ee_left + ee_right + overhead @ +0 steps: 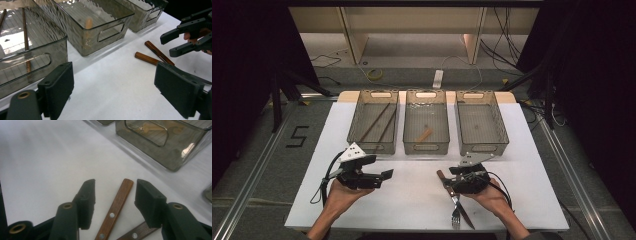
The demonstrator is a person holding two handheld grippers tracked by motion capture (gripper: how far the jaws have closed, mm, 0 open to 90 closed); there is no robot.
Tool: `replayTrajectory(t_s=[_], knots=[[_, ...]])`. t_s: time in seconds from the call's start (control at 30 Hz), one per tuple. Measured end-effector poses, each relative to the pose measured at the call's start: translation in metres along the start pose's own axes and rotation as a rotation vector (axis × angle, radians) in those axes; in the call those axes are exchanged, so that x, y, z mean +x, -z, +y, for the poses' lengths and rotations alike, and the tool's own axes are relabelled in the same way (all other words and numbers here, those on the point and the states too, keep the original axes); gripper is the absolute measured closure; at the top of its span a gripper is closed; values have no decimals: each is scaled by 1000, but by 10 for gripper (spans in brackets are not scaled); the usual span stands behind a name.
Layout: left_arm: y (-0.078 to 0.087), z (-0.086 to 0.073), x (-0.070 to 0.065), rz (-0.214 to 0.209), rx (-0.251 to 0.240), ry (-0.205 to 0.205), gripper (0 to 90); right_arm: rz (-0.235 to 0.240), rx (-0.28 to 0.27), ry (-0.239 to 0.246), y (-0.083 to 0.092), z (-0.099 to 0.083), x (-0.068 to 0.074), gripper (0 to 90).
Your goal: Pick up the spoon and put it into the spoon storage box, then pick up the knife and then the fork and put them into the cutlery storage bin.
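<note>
A fork (455, 212) and a knife (465, 216) with brown wooden handles lie crossed on the white table, at the front right. My right gripper (447, 178) is low over their handle ends. In the right gripper view it (115, 192) stands open, with one riveted handle (117, 205) lying between the jaws and touching neither pad. The second handle (136, 233) lies under the right jaw. My left gripper (387, 175) hovers open at the front left, holding nothing. Its own view (113, 85) looks across at both handles (147, 58) and the right gripper (166, 46).
Three smoky clear bins stand in a row at the back of the table. The left bin (373, 148) holds two dark chopsticks (377, 122). The middle bin (426, 148) holds a light wooden piece (425, 135). The right bin (482, 147) stands just beyond the right gripper.
</note>
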State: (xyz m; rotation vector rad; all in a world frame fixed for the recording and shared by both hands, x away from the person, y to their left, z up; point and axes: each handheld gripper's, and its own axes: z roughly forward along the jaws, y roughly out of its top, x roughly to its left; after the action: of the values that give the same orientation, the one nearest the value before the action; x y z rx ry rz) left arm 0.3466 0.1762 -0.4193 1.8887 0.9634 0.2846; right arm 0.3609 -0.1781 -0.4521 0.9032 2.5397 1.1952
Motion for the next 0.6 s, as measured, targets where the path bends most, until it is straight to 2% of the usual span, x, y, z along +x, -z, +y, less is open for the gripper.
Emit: replayTrajectory(t_s=[0.07, 0.2, 0.4, 0.6], knots=[[0, 0, 0, -14, -2, 7, 156, 1, 6, 5, -2, 1, 0, 525], [-1, -1, -1, -11, 7, 0, 156, 3, 20, 14, -7, 4, 1, 570], [-1, -2, -4, -1, -6, -1, 156, 15, 56, 35, -16, 6, 1, 676], [-2, -3, -10, -2, -15, -24, 156, 21, 93, 64, -24, 9, 0, 793]])
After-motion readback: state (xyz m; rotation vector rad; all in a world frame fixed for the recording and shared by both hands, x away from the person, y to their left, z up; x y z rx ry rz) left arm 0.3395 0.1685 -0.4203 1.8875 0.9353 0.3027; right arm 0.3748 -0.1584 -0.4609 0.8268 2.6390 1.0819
